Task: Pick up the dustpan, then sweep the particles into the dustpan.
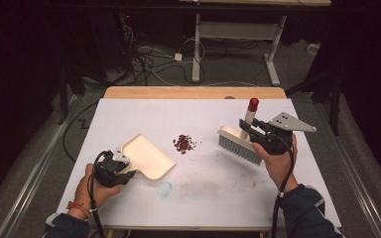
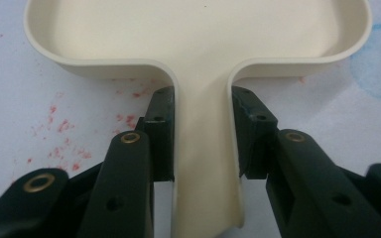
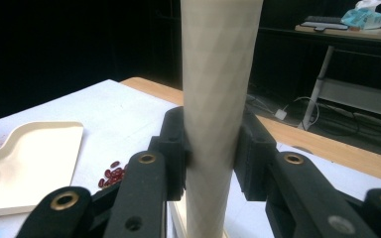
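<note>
My left tool (image 1: 121, 167) clamps the dustpan (image 1: 146, 156) handle at the near left; my right tool (image 1: 252, 130) clasps the brush (image 1: 240, 147). Red beans (image 1: 184, 144) lie between on the counter (image 1: 129, 116); I'd keep the pan's lip flat and sweep slowly leftward

Dark room; grey floor (image 1: 44, 144); tangled cables (image 1: 144, 62); white-legged desk (image 1: 238, 29) beyond wood-edged table (image 1: 193, 92).

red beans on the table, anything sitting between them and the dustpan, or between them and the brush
Nothing visible. The red beans lie in a small pile on bare white table, apart from the dustpan held by the left gripper and from the brush held by the right gripper. Both gaps are bare tabletop apart from faint stains.
</note>
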The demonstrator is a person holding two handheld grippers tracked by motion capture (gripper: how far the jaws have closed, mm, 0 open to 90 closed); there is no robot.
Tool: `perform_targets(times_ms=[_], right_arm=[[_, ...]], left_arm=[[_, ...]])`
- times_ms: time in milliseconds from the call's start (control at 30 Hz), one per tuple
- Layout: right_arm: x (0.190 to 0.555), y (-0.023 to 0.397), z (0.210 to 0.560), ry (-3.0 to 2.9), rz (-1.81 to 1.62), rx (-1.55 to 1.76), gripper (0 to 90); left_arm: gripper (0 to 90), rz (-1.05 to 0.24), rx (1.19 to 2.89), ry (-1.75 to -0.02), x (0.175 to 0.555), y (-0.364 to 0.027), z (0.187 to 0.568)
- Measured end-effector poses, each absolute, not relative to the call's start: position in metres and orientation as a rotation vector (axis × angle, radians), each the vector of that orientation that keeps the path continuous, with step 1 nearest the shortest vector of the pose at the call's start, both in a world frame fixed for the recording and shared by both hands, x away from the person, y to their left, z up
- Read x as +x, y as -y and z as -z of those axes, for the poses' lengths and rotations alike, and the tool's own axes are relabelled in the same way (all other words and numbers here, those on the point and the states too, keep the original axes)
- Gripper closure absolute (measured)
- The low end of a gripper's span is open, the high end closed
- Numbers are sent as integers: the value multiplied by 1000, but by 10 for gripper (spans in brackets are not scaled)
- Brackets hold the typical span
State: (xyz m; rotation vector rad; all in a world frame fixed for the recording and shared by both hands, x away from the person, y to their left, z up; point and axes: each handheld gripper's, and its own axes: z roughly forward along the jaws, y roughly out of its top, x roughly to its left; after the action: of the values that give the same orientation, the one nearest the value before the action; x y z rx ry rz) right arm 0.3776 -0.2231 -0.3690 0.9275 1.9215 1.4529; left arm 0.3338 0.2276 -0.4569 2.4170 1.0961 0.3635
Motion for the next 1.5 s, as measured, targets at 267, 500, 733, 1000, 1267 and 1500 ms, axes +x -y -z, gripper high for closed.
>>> perform_targets(times_ms=[267,500,733,1000,1267,1500], right_arm=[[387,217,369,-1927,-1457,901,699],[409,199,370,-1946,-1450,920,698],[437,179,370,-1924,-1436,950,698],[460,156,370,-1883,-1414,970,699],[476,127,387,-1887,-1381,977,699],[480,117,399,-1894,-1394,985,699]], left_arm=[[641,-355,2423,-1086,333,-228,455],[641,-334,2435,-1066,331,-227,455],[641,-314,2441,-1051,332,-227,455],[641,-292,2454,-1018,336,-220,455],[640,-275,2475,-993,338,-215,456],[640,-285,2507,-962,343,-205,452]])
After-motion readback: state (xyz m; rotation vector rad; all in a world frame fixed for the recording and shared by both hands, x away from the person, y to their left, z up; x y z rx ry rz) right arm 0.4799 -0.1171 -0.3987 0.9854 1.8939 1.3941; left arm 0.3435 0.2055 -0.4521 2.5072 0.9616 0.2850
